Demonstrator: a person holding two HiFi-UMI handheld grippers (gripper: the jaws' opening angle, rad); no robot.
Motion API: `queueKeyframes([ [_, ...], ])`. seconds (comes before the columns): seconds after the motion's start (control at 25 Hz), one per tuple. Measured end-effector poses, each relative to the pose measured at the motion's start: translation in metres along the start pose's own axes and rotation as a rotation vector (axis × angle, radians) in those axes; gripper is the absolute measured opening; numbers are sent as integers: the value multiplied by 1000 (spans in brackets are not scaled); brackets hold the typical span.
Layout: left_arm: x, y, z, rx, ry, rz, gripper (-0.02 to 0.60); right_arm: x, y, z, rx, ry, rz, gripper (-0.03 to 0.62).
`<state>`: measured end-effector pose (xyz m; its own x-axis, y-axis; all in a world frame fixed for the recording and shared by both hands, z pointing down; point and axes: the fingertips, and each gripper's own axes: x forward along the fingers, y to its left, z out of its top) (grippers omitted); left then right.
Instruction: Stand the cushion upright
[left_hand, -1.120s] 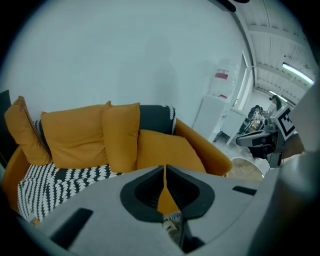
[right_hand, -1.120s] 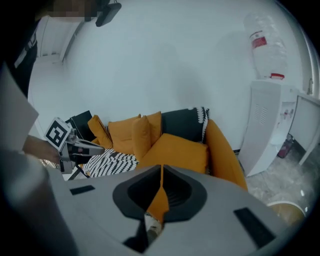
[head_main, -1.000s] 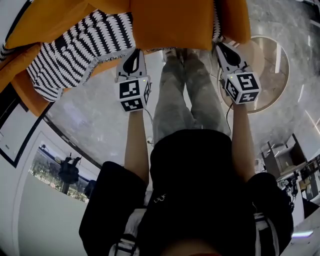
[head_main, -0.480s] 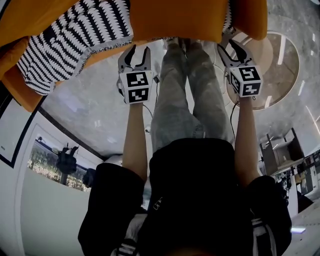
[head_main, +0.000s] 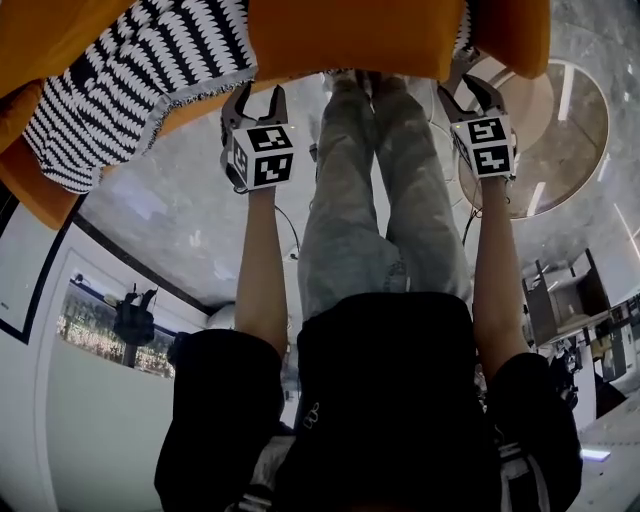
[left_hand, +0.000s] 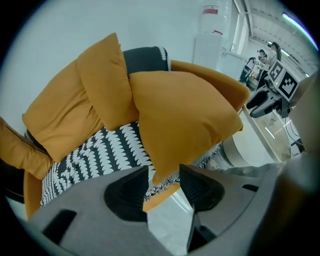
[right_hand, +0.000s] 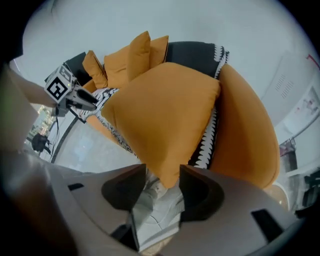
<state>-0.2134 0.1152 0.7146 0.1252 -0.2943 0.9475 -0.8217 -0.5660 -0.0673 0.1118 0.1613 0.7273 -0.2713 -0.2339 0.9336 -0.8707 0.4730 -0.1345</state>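
Note:
The big orange cushion (head_main: 350, 35) stands leaning on the sofa's back, broad in the left gripper view (left_hand: 185, 115) and in the right gripper view (right_hand: 160, 115). My left gripper (head_main: 253, 97) hangs just under its lower left corner. Its jaws are opening; that corner shows between the tips (left_hand: 164, 172), untouched by the pads. My right gripper (head_main: 465, 88) is under the lower right corner, jaws also opening. The corner's tip sits between its fingers (right_hand: 162, 172), free of the pads.
The sofa has a black-and-white patterned seat (left_hand: 100, 155), an orange arm (right_hand: 245, 130) and more orange cushions (left_hand: 100, 85) at its far end. The person's legs and shoes (right_hand: 160, 205) stand at the sofa's front edge. A round table (head_main: 560, 130) stands on the marble floor to the right.
Both grippers were shut on the cushion's lower corners; their jaws have since spread and let go. The cushion stays leaning on the sofa.

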Motion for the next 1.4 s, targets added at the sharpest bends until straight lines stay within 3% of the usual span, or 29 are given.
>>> queueKeyframes([
  [0.28, 35, 3, -10, 63, 62, 0, 176, 46, -6, -25, -53, 96, -19, 187],
  [0.44, 45, 3, -10, 45, 72, -14, 176, 63, -8, -31, 11, 112, -42, 186],
  [0.6, 50, 4, -12, 80, 79, -20, 175, 72, -4, -24, 39, 94, -54, 181],
  [0.88, 66, -3, -5, 151, 105, -11, 76, 79, -1, -21, 85, 64, -14, 61],
  [1.12, 51, -5, 0, 73, 97, -71, 38, 65, 0, -12, 165, 1, 26, 23],
  [1.4, 26, -26, 15, 69, 74, -163, 29, 24, -17, 3, 229, -73, 17, 20],
])
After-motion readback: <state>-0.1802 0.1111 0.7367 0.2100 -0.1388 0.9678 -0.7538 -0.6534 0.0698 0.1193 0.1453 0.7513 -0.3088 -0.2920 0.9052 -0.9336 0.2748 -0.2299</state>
